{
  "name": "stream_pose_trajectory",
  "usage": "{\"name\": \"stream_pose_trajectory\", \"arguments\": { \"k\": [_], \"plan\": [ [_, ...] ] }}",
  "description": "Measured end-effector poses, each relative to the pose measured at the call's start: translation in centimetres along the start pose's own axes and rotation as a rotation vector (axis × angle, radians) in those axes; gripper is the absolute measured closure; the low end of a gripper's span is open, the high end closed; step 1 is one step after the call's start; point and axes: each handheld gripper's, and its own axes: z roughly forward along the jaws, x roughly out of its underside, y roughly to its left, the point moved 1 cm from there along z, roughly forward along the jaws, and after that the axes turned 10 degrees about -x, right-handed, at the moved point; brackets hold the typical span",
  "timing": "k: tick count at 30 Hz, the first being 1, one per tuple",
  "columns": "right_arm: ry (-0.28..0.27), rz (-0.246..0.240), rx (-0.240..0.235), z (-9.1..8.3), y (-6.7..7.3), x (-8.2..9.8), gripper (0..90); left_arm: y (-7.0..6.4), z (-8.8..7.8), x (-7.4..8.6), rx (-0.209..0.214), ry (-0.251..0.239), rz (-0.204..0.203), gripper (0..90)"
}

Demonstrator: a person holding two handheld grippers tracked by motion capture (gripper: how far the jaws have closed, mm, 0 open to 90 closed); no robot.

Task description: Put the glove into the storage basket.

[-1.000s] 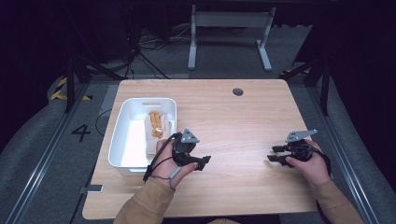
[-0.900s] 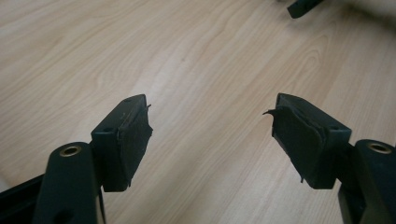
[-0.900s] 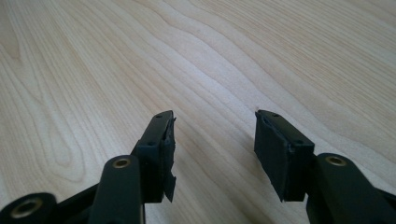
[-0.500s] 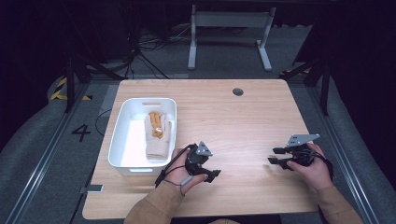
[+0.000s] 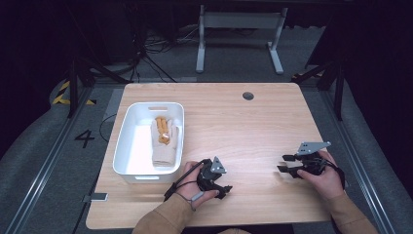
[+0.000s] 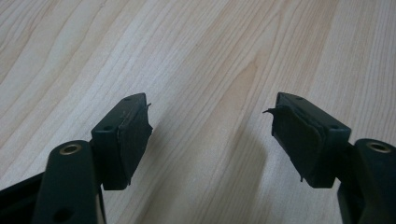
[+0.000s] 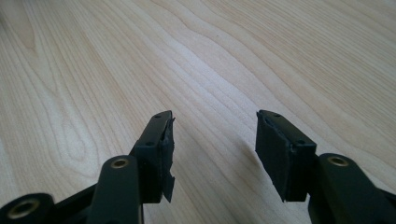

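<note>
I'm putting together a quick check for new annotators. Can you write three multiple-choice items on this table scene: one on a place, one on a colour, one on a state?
1. Where on the wooden table does the bin sit?
A. At its left side
B. At its right edge
C. In its middle

2. What colour is the bin?
A. Blue
B. White
C. Red

3. How do the left tongs stand?
A. Shut on a cloth
B. Shut on nothing
C. Open, nothing between them

Answers:
1. A, since the high view shows the bin by the table's left edge, beyond the left hand.
2. B, since its walls and rim are white, with a folded beige cloth and something orange inside.
3. C, since the left gripper view shows bare wood in the gap between the jaws.
</note>
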Motion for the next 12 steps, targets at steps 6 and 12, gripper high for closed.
{"name": "stream_pose_trajectory", "arguments": {
  "k": [6,12],
  "plan": [
    [-0.006,-0.014,-0.001,0.46,0.17,-0.01,46.3,0.31,0.08,0.15,-0.012,-0.019,-0.010,27.7],
    [-0.014,-0.013,0.003,0.42,0.17,0.02,46.1,0.83,0.15,0.39,-0.025,-0.012,-0.025,27.5]
  ]
}}
